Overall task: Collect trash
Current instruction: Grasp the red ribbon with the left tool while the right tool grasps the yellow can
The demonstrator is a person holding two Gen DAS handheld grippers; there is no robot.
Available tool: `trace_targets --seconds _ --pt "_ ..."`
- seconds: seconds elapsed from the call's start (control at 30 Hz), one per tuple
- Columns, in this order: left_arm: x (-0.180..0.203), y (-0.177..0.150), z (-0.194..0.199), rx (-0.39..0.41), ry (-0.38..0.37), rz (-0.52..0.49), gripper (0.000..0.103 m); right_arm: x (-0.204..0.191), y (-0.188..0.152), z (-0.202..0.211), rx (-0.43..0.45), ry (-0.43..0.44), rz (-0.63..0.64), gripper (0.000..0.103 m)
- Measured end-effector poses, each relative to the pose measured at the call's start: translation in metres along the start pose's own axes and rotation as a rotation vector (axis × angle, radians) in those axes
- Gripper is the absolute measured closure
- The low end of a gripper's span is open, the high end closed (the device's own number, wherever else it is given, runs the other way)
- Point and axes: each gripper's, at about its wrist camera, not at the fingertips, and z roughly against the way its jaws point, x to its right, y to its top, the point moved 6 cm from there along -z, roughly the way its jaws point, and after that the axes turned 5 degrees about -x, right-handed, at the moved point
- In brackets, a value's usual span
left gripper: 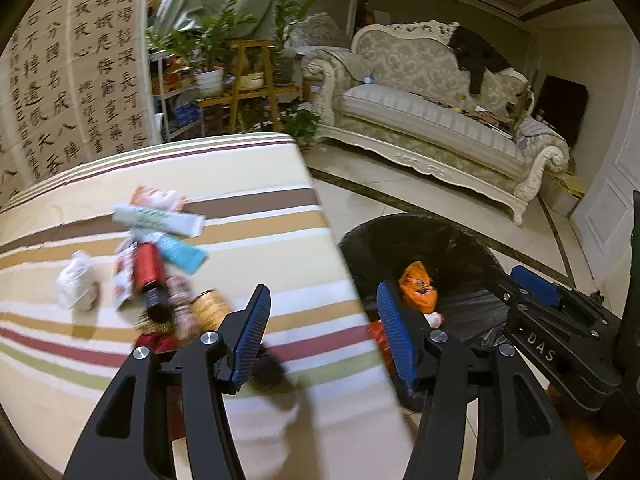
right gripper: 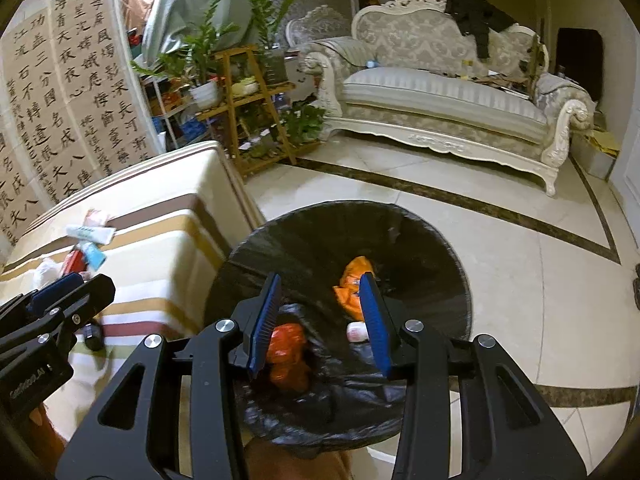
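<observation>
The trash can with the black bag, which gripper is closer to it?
Right. The right gripper hangs open above the trash can, over its mouth. The left gripper is open beside it, over the edge of the striped table.

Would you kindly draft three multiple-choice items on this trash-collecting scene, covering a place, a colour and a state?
1. Where does the trash bin stand?
A. On the sofa
B. On the floor beside the striped table
C. On the plant shelf

2. What colour is the liner in the bin?
A. White
B. Blue
C. Black

3. How do the right tongs stand?
A. Open above the bin, nothing between the pads
B. Shut on a red can
C. Shut on a white tube

Answers:
1 B: the bin sits on the tiles right next to the striped table.
2 C: a black bag lines it, with orange wrappers inside.
3 A: the blue pads stand apart, and only the bin's contents show through the gap.
</observation>
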Motion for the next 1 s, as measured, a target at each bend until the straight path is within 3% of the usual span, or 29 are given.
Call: trace_targets --seconds 0.27,0.53,0.63,0.83,1.0 --pt "-0.045 -0.018 0.017 0.004 0.064 0.071 0.048 -0.041 -0.008 0.008 -0.008 0.062 0.058 0.063" --pt "-0.084 -0.039 0.027 -0.004 0.145 0.123 0.041 -0.078 -0.013 0.013 -0.013 0.105 0.116 0.061" --pt "-0.096 -0.048 0.026 -0.023 0.166 0.14 0.04 -0.089 -0.016 0.015 -0.014 0.114 0.134 0.054" --pt "-0.106 -0.052 0.017 -0.061 0.127 0.168 0.041 -0.105 -0.019 0.014 -0.023 0.127 0.162 0.054" --pt "-0.099 -0.054 0.01 -0.089 0.095 0.145 0.054 -0.112 -0.02 0.013 -0.032 0.135 0.177 0.054"
